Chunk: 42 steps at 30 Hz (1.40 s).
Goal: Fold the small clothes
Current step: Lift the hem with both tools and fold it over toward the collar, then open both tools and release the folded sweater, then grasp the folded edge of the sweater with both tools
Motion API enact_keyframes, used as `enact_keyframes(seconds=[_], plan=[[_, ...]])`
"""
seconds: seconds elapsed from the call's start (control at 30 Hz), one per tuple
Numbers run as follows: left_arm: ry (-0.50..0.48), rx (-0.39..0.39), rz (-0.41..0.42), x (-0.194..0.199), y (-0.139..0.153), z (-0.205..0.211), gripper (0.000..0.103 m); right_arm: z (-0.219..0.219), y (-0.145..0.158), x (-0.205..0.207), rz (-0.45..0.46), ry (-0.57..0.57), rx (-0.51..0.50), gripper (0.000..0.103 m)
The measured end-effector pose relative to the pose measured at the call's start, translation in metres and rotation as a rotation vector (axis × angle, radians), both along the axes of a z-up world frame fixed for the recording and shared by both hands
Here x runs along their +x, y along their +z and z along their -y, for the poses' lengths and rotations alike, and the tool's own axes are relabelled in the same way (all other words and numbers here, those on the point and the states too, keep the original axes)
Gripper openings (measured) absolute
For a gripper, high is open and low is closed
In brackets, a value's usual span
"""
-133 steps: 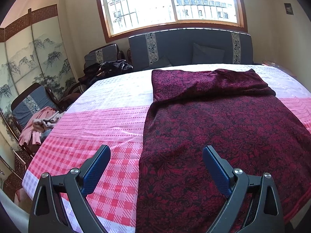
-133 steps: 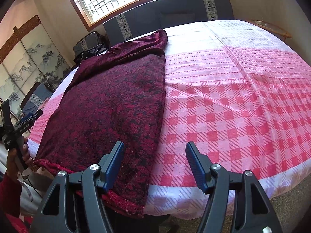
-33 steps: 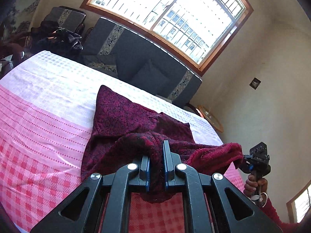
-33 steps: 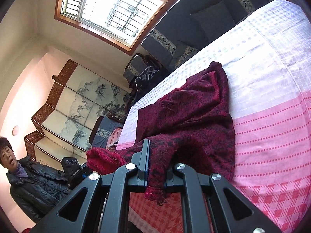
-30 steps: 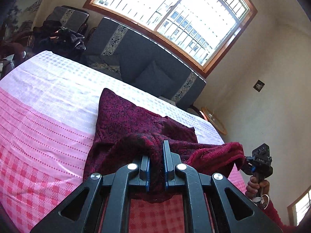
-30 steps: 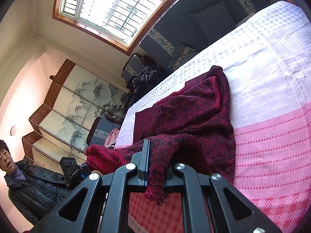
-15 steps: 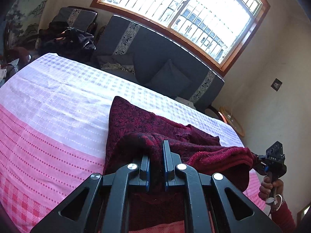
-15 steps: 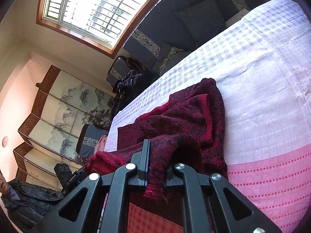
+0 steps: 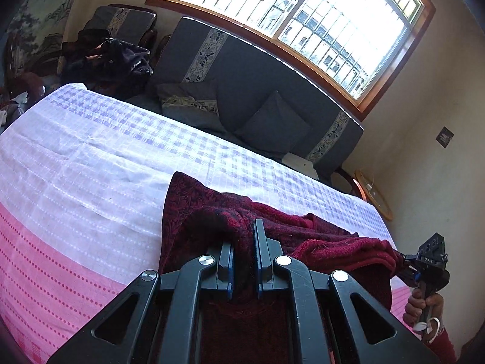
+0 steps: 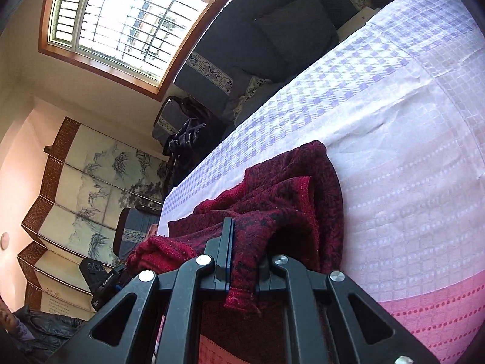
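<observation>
Left wrist view: left gripper [image 9: 244,261] pinches a dark red garment [image 9: 303,239] on a checked bed [image 9: 91,163]; right gripper [image 10: 242,261] pinches its other corner. Sofa [image 9: 257,91] beyond.

We are clamping the left gripper [image 9: 244,261] tight, jaws pressing on dark red cloth [image 9: 318,242]. We are likewise pinching the right gripper [image 10: 242,261] on it, both angling downward, side by side.
</observation>
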State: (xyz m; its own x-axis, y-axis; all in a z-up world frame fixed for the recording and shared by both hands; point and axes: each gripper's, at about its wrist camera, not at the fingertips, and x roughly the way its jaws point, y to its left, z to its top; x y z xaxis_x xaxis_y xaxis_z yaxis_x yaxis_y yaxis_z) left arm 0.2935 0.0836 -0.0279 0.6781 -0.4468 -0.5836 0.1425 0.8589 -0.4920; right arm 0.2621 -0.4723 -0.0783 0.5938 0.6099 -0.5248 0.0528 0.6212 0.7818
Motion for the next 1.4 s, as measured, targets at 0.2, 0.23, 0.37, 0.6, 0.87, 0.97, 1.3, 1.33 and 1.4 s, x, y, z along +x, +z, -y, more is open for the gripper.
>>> enact_keyframes(seconds=[0.2, 0.23, 0.37, 0.6, 0.87, 0.97, 1.3, 1.33, 1.4], plan=[[0.012, 0.01, -0.017, 0.024, -0.006, 0.011, 0.011, 0.008, -0.018, 0.016, -0.033, -0.033, 0.02, 0.009], [0.017, 0.012, -0.021, 0.027, -0.008, 0.012, 0.011, 0.009, -0.021, 0.019, -0.04, -0.037, 0.021, 0.009], [0.033, 0.029, -0.042, 0.038, -0.018, 0.018, 0.015, 0.013, -0.035, 0.029, -0.072, -0.054, 0.077, 0.013], [0.088, 0.006, -0.059, 0.043, -0.024, 0.015, 0.038, 0.031, -0.049, 0.031, -0.038, -0.138, 0.229, 0.035], [0.184, -0.031, 0.03, 0.031, -0.008, -0.01, 0.076, 0.053, -0.037, 0.009, 0.071, -0.178, 0.232, 0.049], [0.175, 0.016, 0.015, 0.029, -0.01, -0.013, 0.076, 0.034, -0.027, 0.004, 0.087, -0.106, 0.165, 0.049], [0.091, 0.121, -0.088, -0.022, -0.047, -0.048, 0.076, -0.006, -0.025, -0.092, 0.108, -0.005, -0.209, 0.049], [0.084, 0.121, -0.102, -0.027, -0.053, -0.053, 0.076, -0.005, -0.028, -0.103, 0.101, -0.016, -0.244, 0.049], [0.069, 0.084, -0.131, -0.036, -0.065, -0.063, 0.076, -0.002, -0.035, -0.121, 0.084, -0.025, -0.258, 0.049]])
